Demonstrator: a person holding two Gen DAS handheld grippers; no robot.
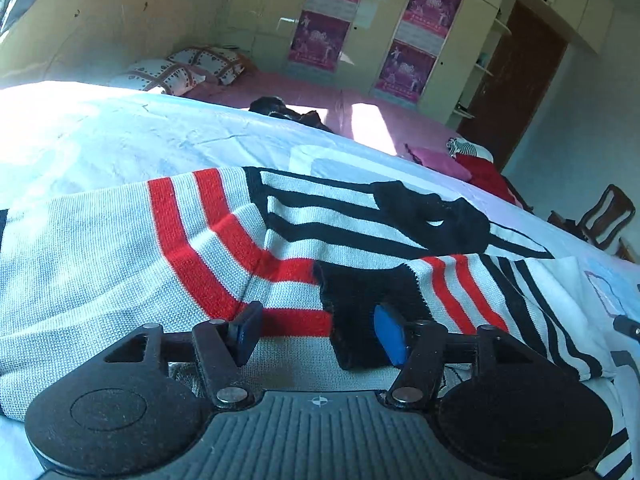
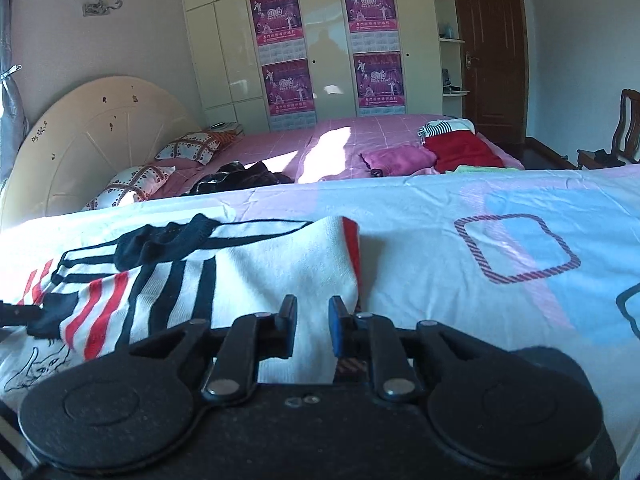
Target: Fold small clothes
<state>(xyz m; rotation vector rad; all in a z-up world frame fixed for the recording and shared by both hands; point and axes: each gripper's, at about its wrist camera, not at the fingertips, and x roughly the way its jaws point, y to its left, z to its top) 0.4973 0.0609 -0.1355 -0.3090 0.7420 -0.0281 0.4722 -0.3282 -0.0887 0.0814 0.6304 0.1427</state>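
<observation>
Left gripper (image 1: 316,330) is seen with its jaws spread wide over the knitted sweater (image 1: 120,248); the pads press on nothing, though the black cuff (image 1: 356,292) of a sleeve lies between them and against the blue pad (image 1: 390,334) on the right. Right gripper (image 2: 313,320) is seen with its jaws nearly together, a narrow gap left between the pads; white knit shows through that gap, but whether the pads press on it cannot be told.

The sweater, white with red and black stripes, is spread on a pale sheet (image 2: 460,280) printed with blue and pink squares. In the left wrist view a sleeve is laid across the body, its black cuff nearest the camera. In the right wrist view a folded edge (image 2: 352,256) of the garment runs away from the gripper, bare sheet to its right.

Beyond, a pink bed (image 2: 340,140) bears pillows (image 2: 188,146), a dark garment (image 2: 240,176) and a pile of red and pink clothes (image 2: 460,152).
</observation>
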